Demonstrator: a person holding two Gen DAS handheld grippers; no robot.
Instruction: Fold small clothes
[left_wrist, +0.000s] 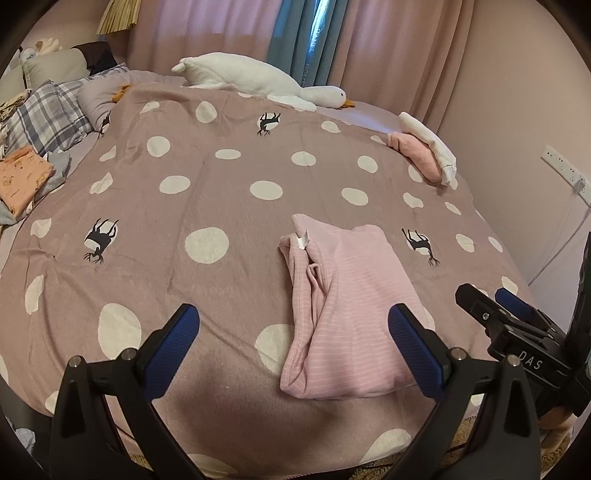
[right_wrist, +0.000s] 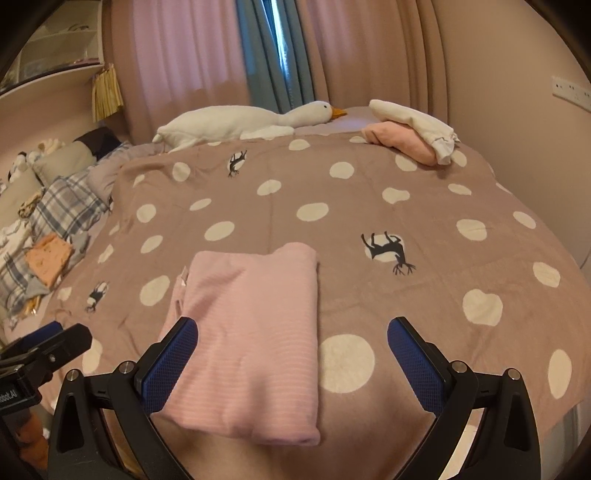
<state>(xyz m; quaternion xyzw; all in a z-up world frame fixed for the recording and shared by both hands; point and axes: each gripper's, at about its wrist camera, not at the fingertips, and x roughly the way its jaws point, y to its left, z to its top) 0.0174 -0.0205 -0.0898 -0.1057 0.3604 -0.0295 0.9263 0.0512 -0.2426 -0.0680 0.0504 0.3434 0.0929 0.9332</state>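
A pink striped garment (left_wrist: 347, 314) (right_wrist: 255, 332) lies folded into a rectangle on the mauve spotted bedspread (left_wrist: 221, 206) (right_wrist: 369, 192), close to the bed's near edge. A white label sticks out at its far left corner. My left gripper (left_wrist: 293, 350) is open above the near edge, its right finger over the garment's near right part, holding nothing. My right gripper (right_wrist: 293, 363) is open too, its left finger over the garment's near left side, nothing between the fingers. Each gripper shows at the edge of the other's view.
A white plush goose (left_wrist: 258, 79) (right_wrist: 243, 120) lies along the far edge. A folded pink and white stack (left_wrist: 424, 147) (right_wrist: 413, 136) sits at the far right corner. Plaid pillows (left_wrist: 48, 114) and an orange folded garment (left_wrist: 22, 177) (right_wrist: 50, 258) lie at the left. Curtains hang behind.
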